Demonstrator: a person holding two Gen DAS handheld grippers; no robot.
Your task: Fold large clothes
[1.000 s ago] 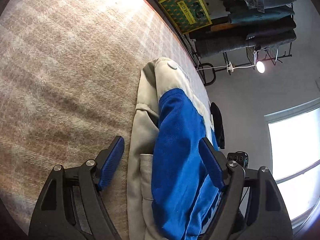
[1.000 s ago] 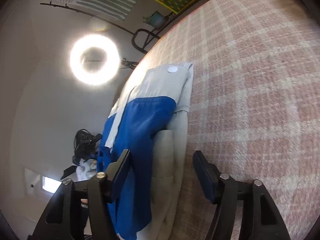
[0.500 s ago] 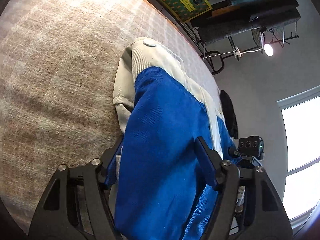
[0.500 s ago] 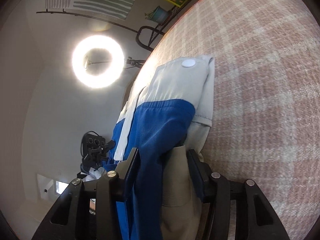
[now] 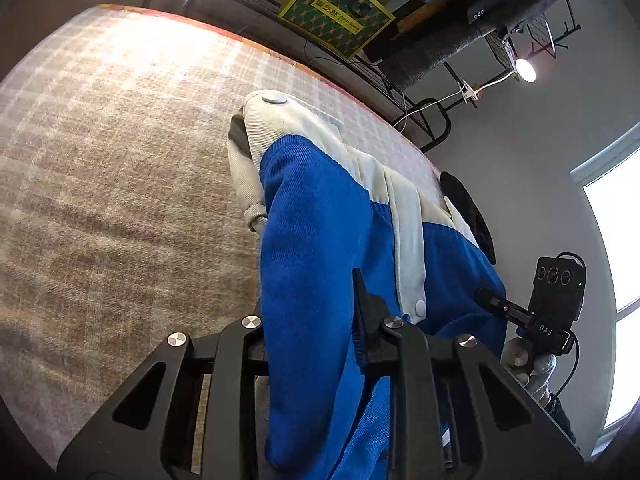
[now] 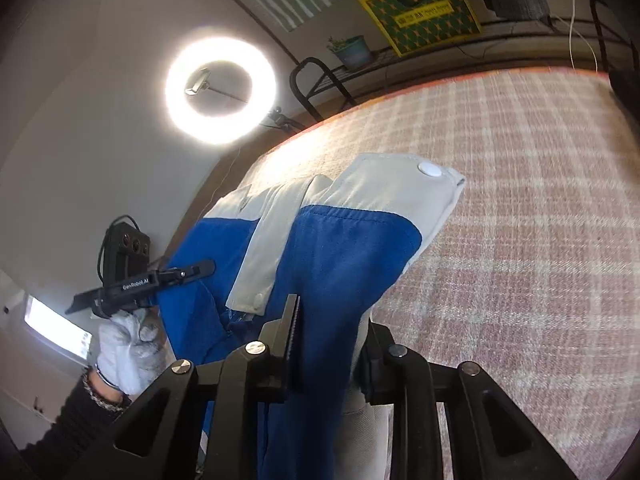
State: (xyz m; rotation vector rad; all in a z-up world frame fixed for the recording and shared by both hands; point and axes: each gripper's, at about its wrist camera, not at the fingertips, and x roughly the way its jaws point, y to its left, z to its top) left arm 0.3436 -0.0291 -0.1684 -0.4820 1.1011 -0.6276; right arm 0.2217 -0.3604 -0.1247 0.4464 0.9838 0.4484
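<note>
A blue jacket [image 5: 320,220] with cream panels and white snap buttons is lifted off a plaid blanket [image 5: 120,160], its far end still resting there. My left gripper [image 5: 310,300] has the blue fabric pinched between its jaws, which are closing. In the right wrist view the same jacket [image 6: 352,248] hangs folded over, and my right gripper [image 6: 332,316] clamps its blue and cream layers, its jaws closing too. Each view shows the other gripper gripping the jacket's opposite edge, held by a gloved hand [image 6: 124,344].
The plaid blanket [image 6: 520,200] spreads wide around the jacket. Behind its far edge are a yellow-green box [image 5: 336,12], a rack of folded clothes [image 5: 480,20], a ring light [image 6: 220,90] and a potted plant [image 6: 352,50]. A bright window [image 5: 612,240] is at the right.
Both grippers went from open around the jacket's edge to clamped on it. They rose and rolled, pulling the near part of the jacket up off the blanket.
</note>
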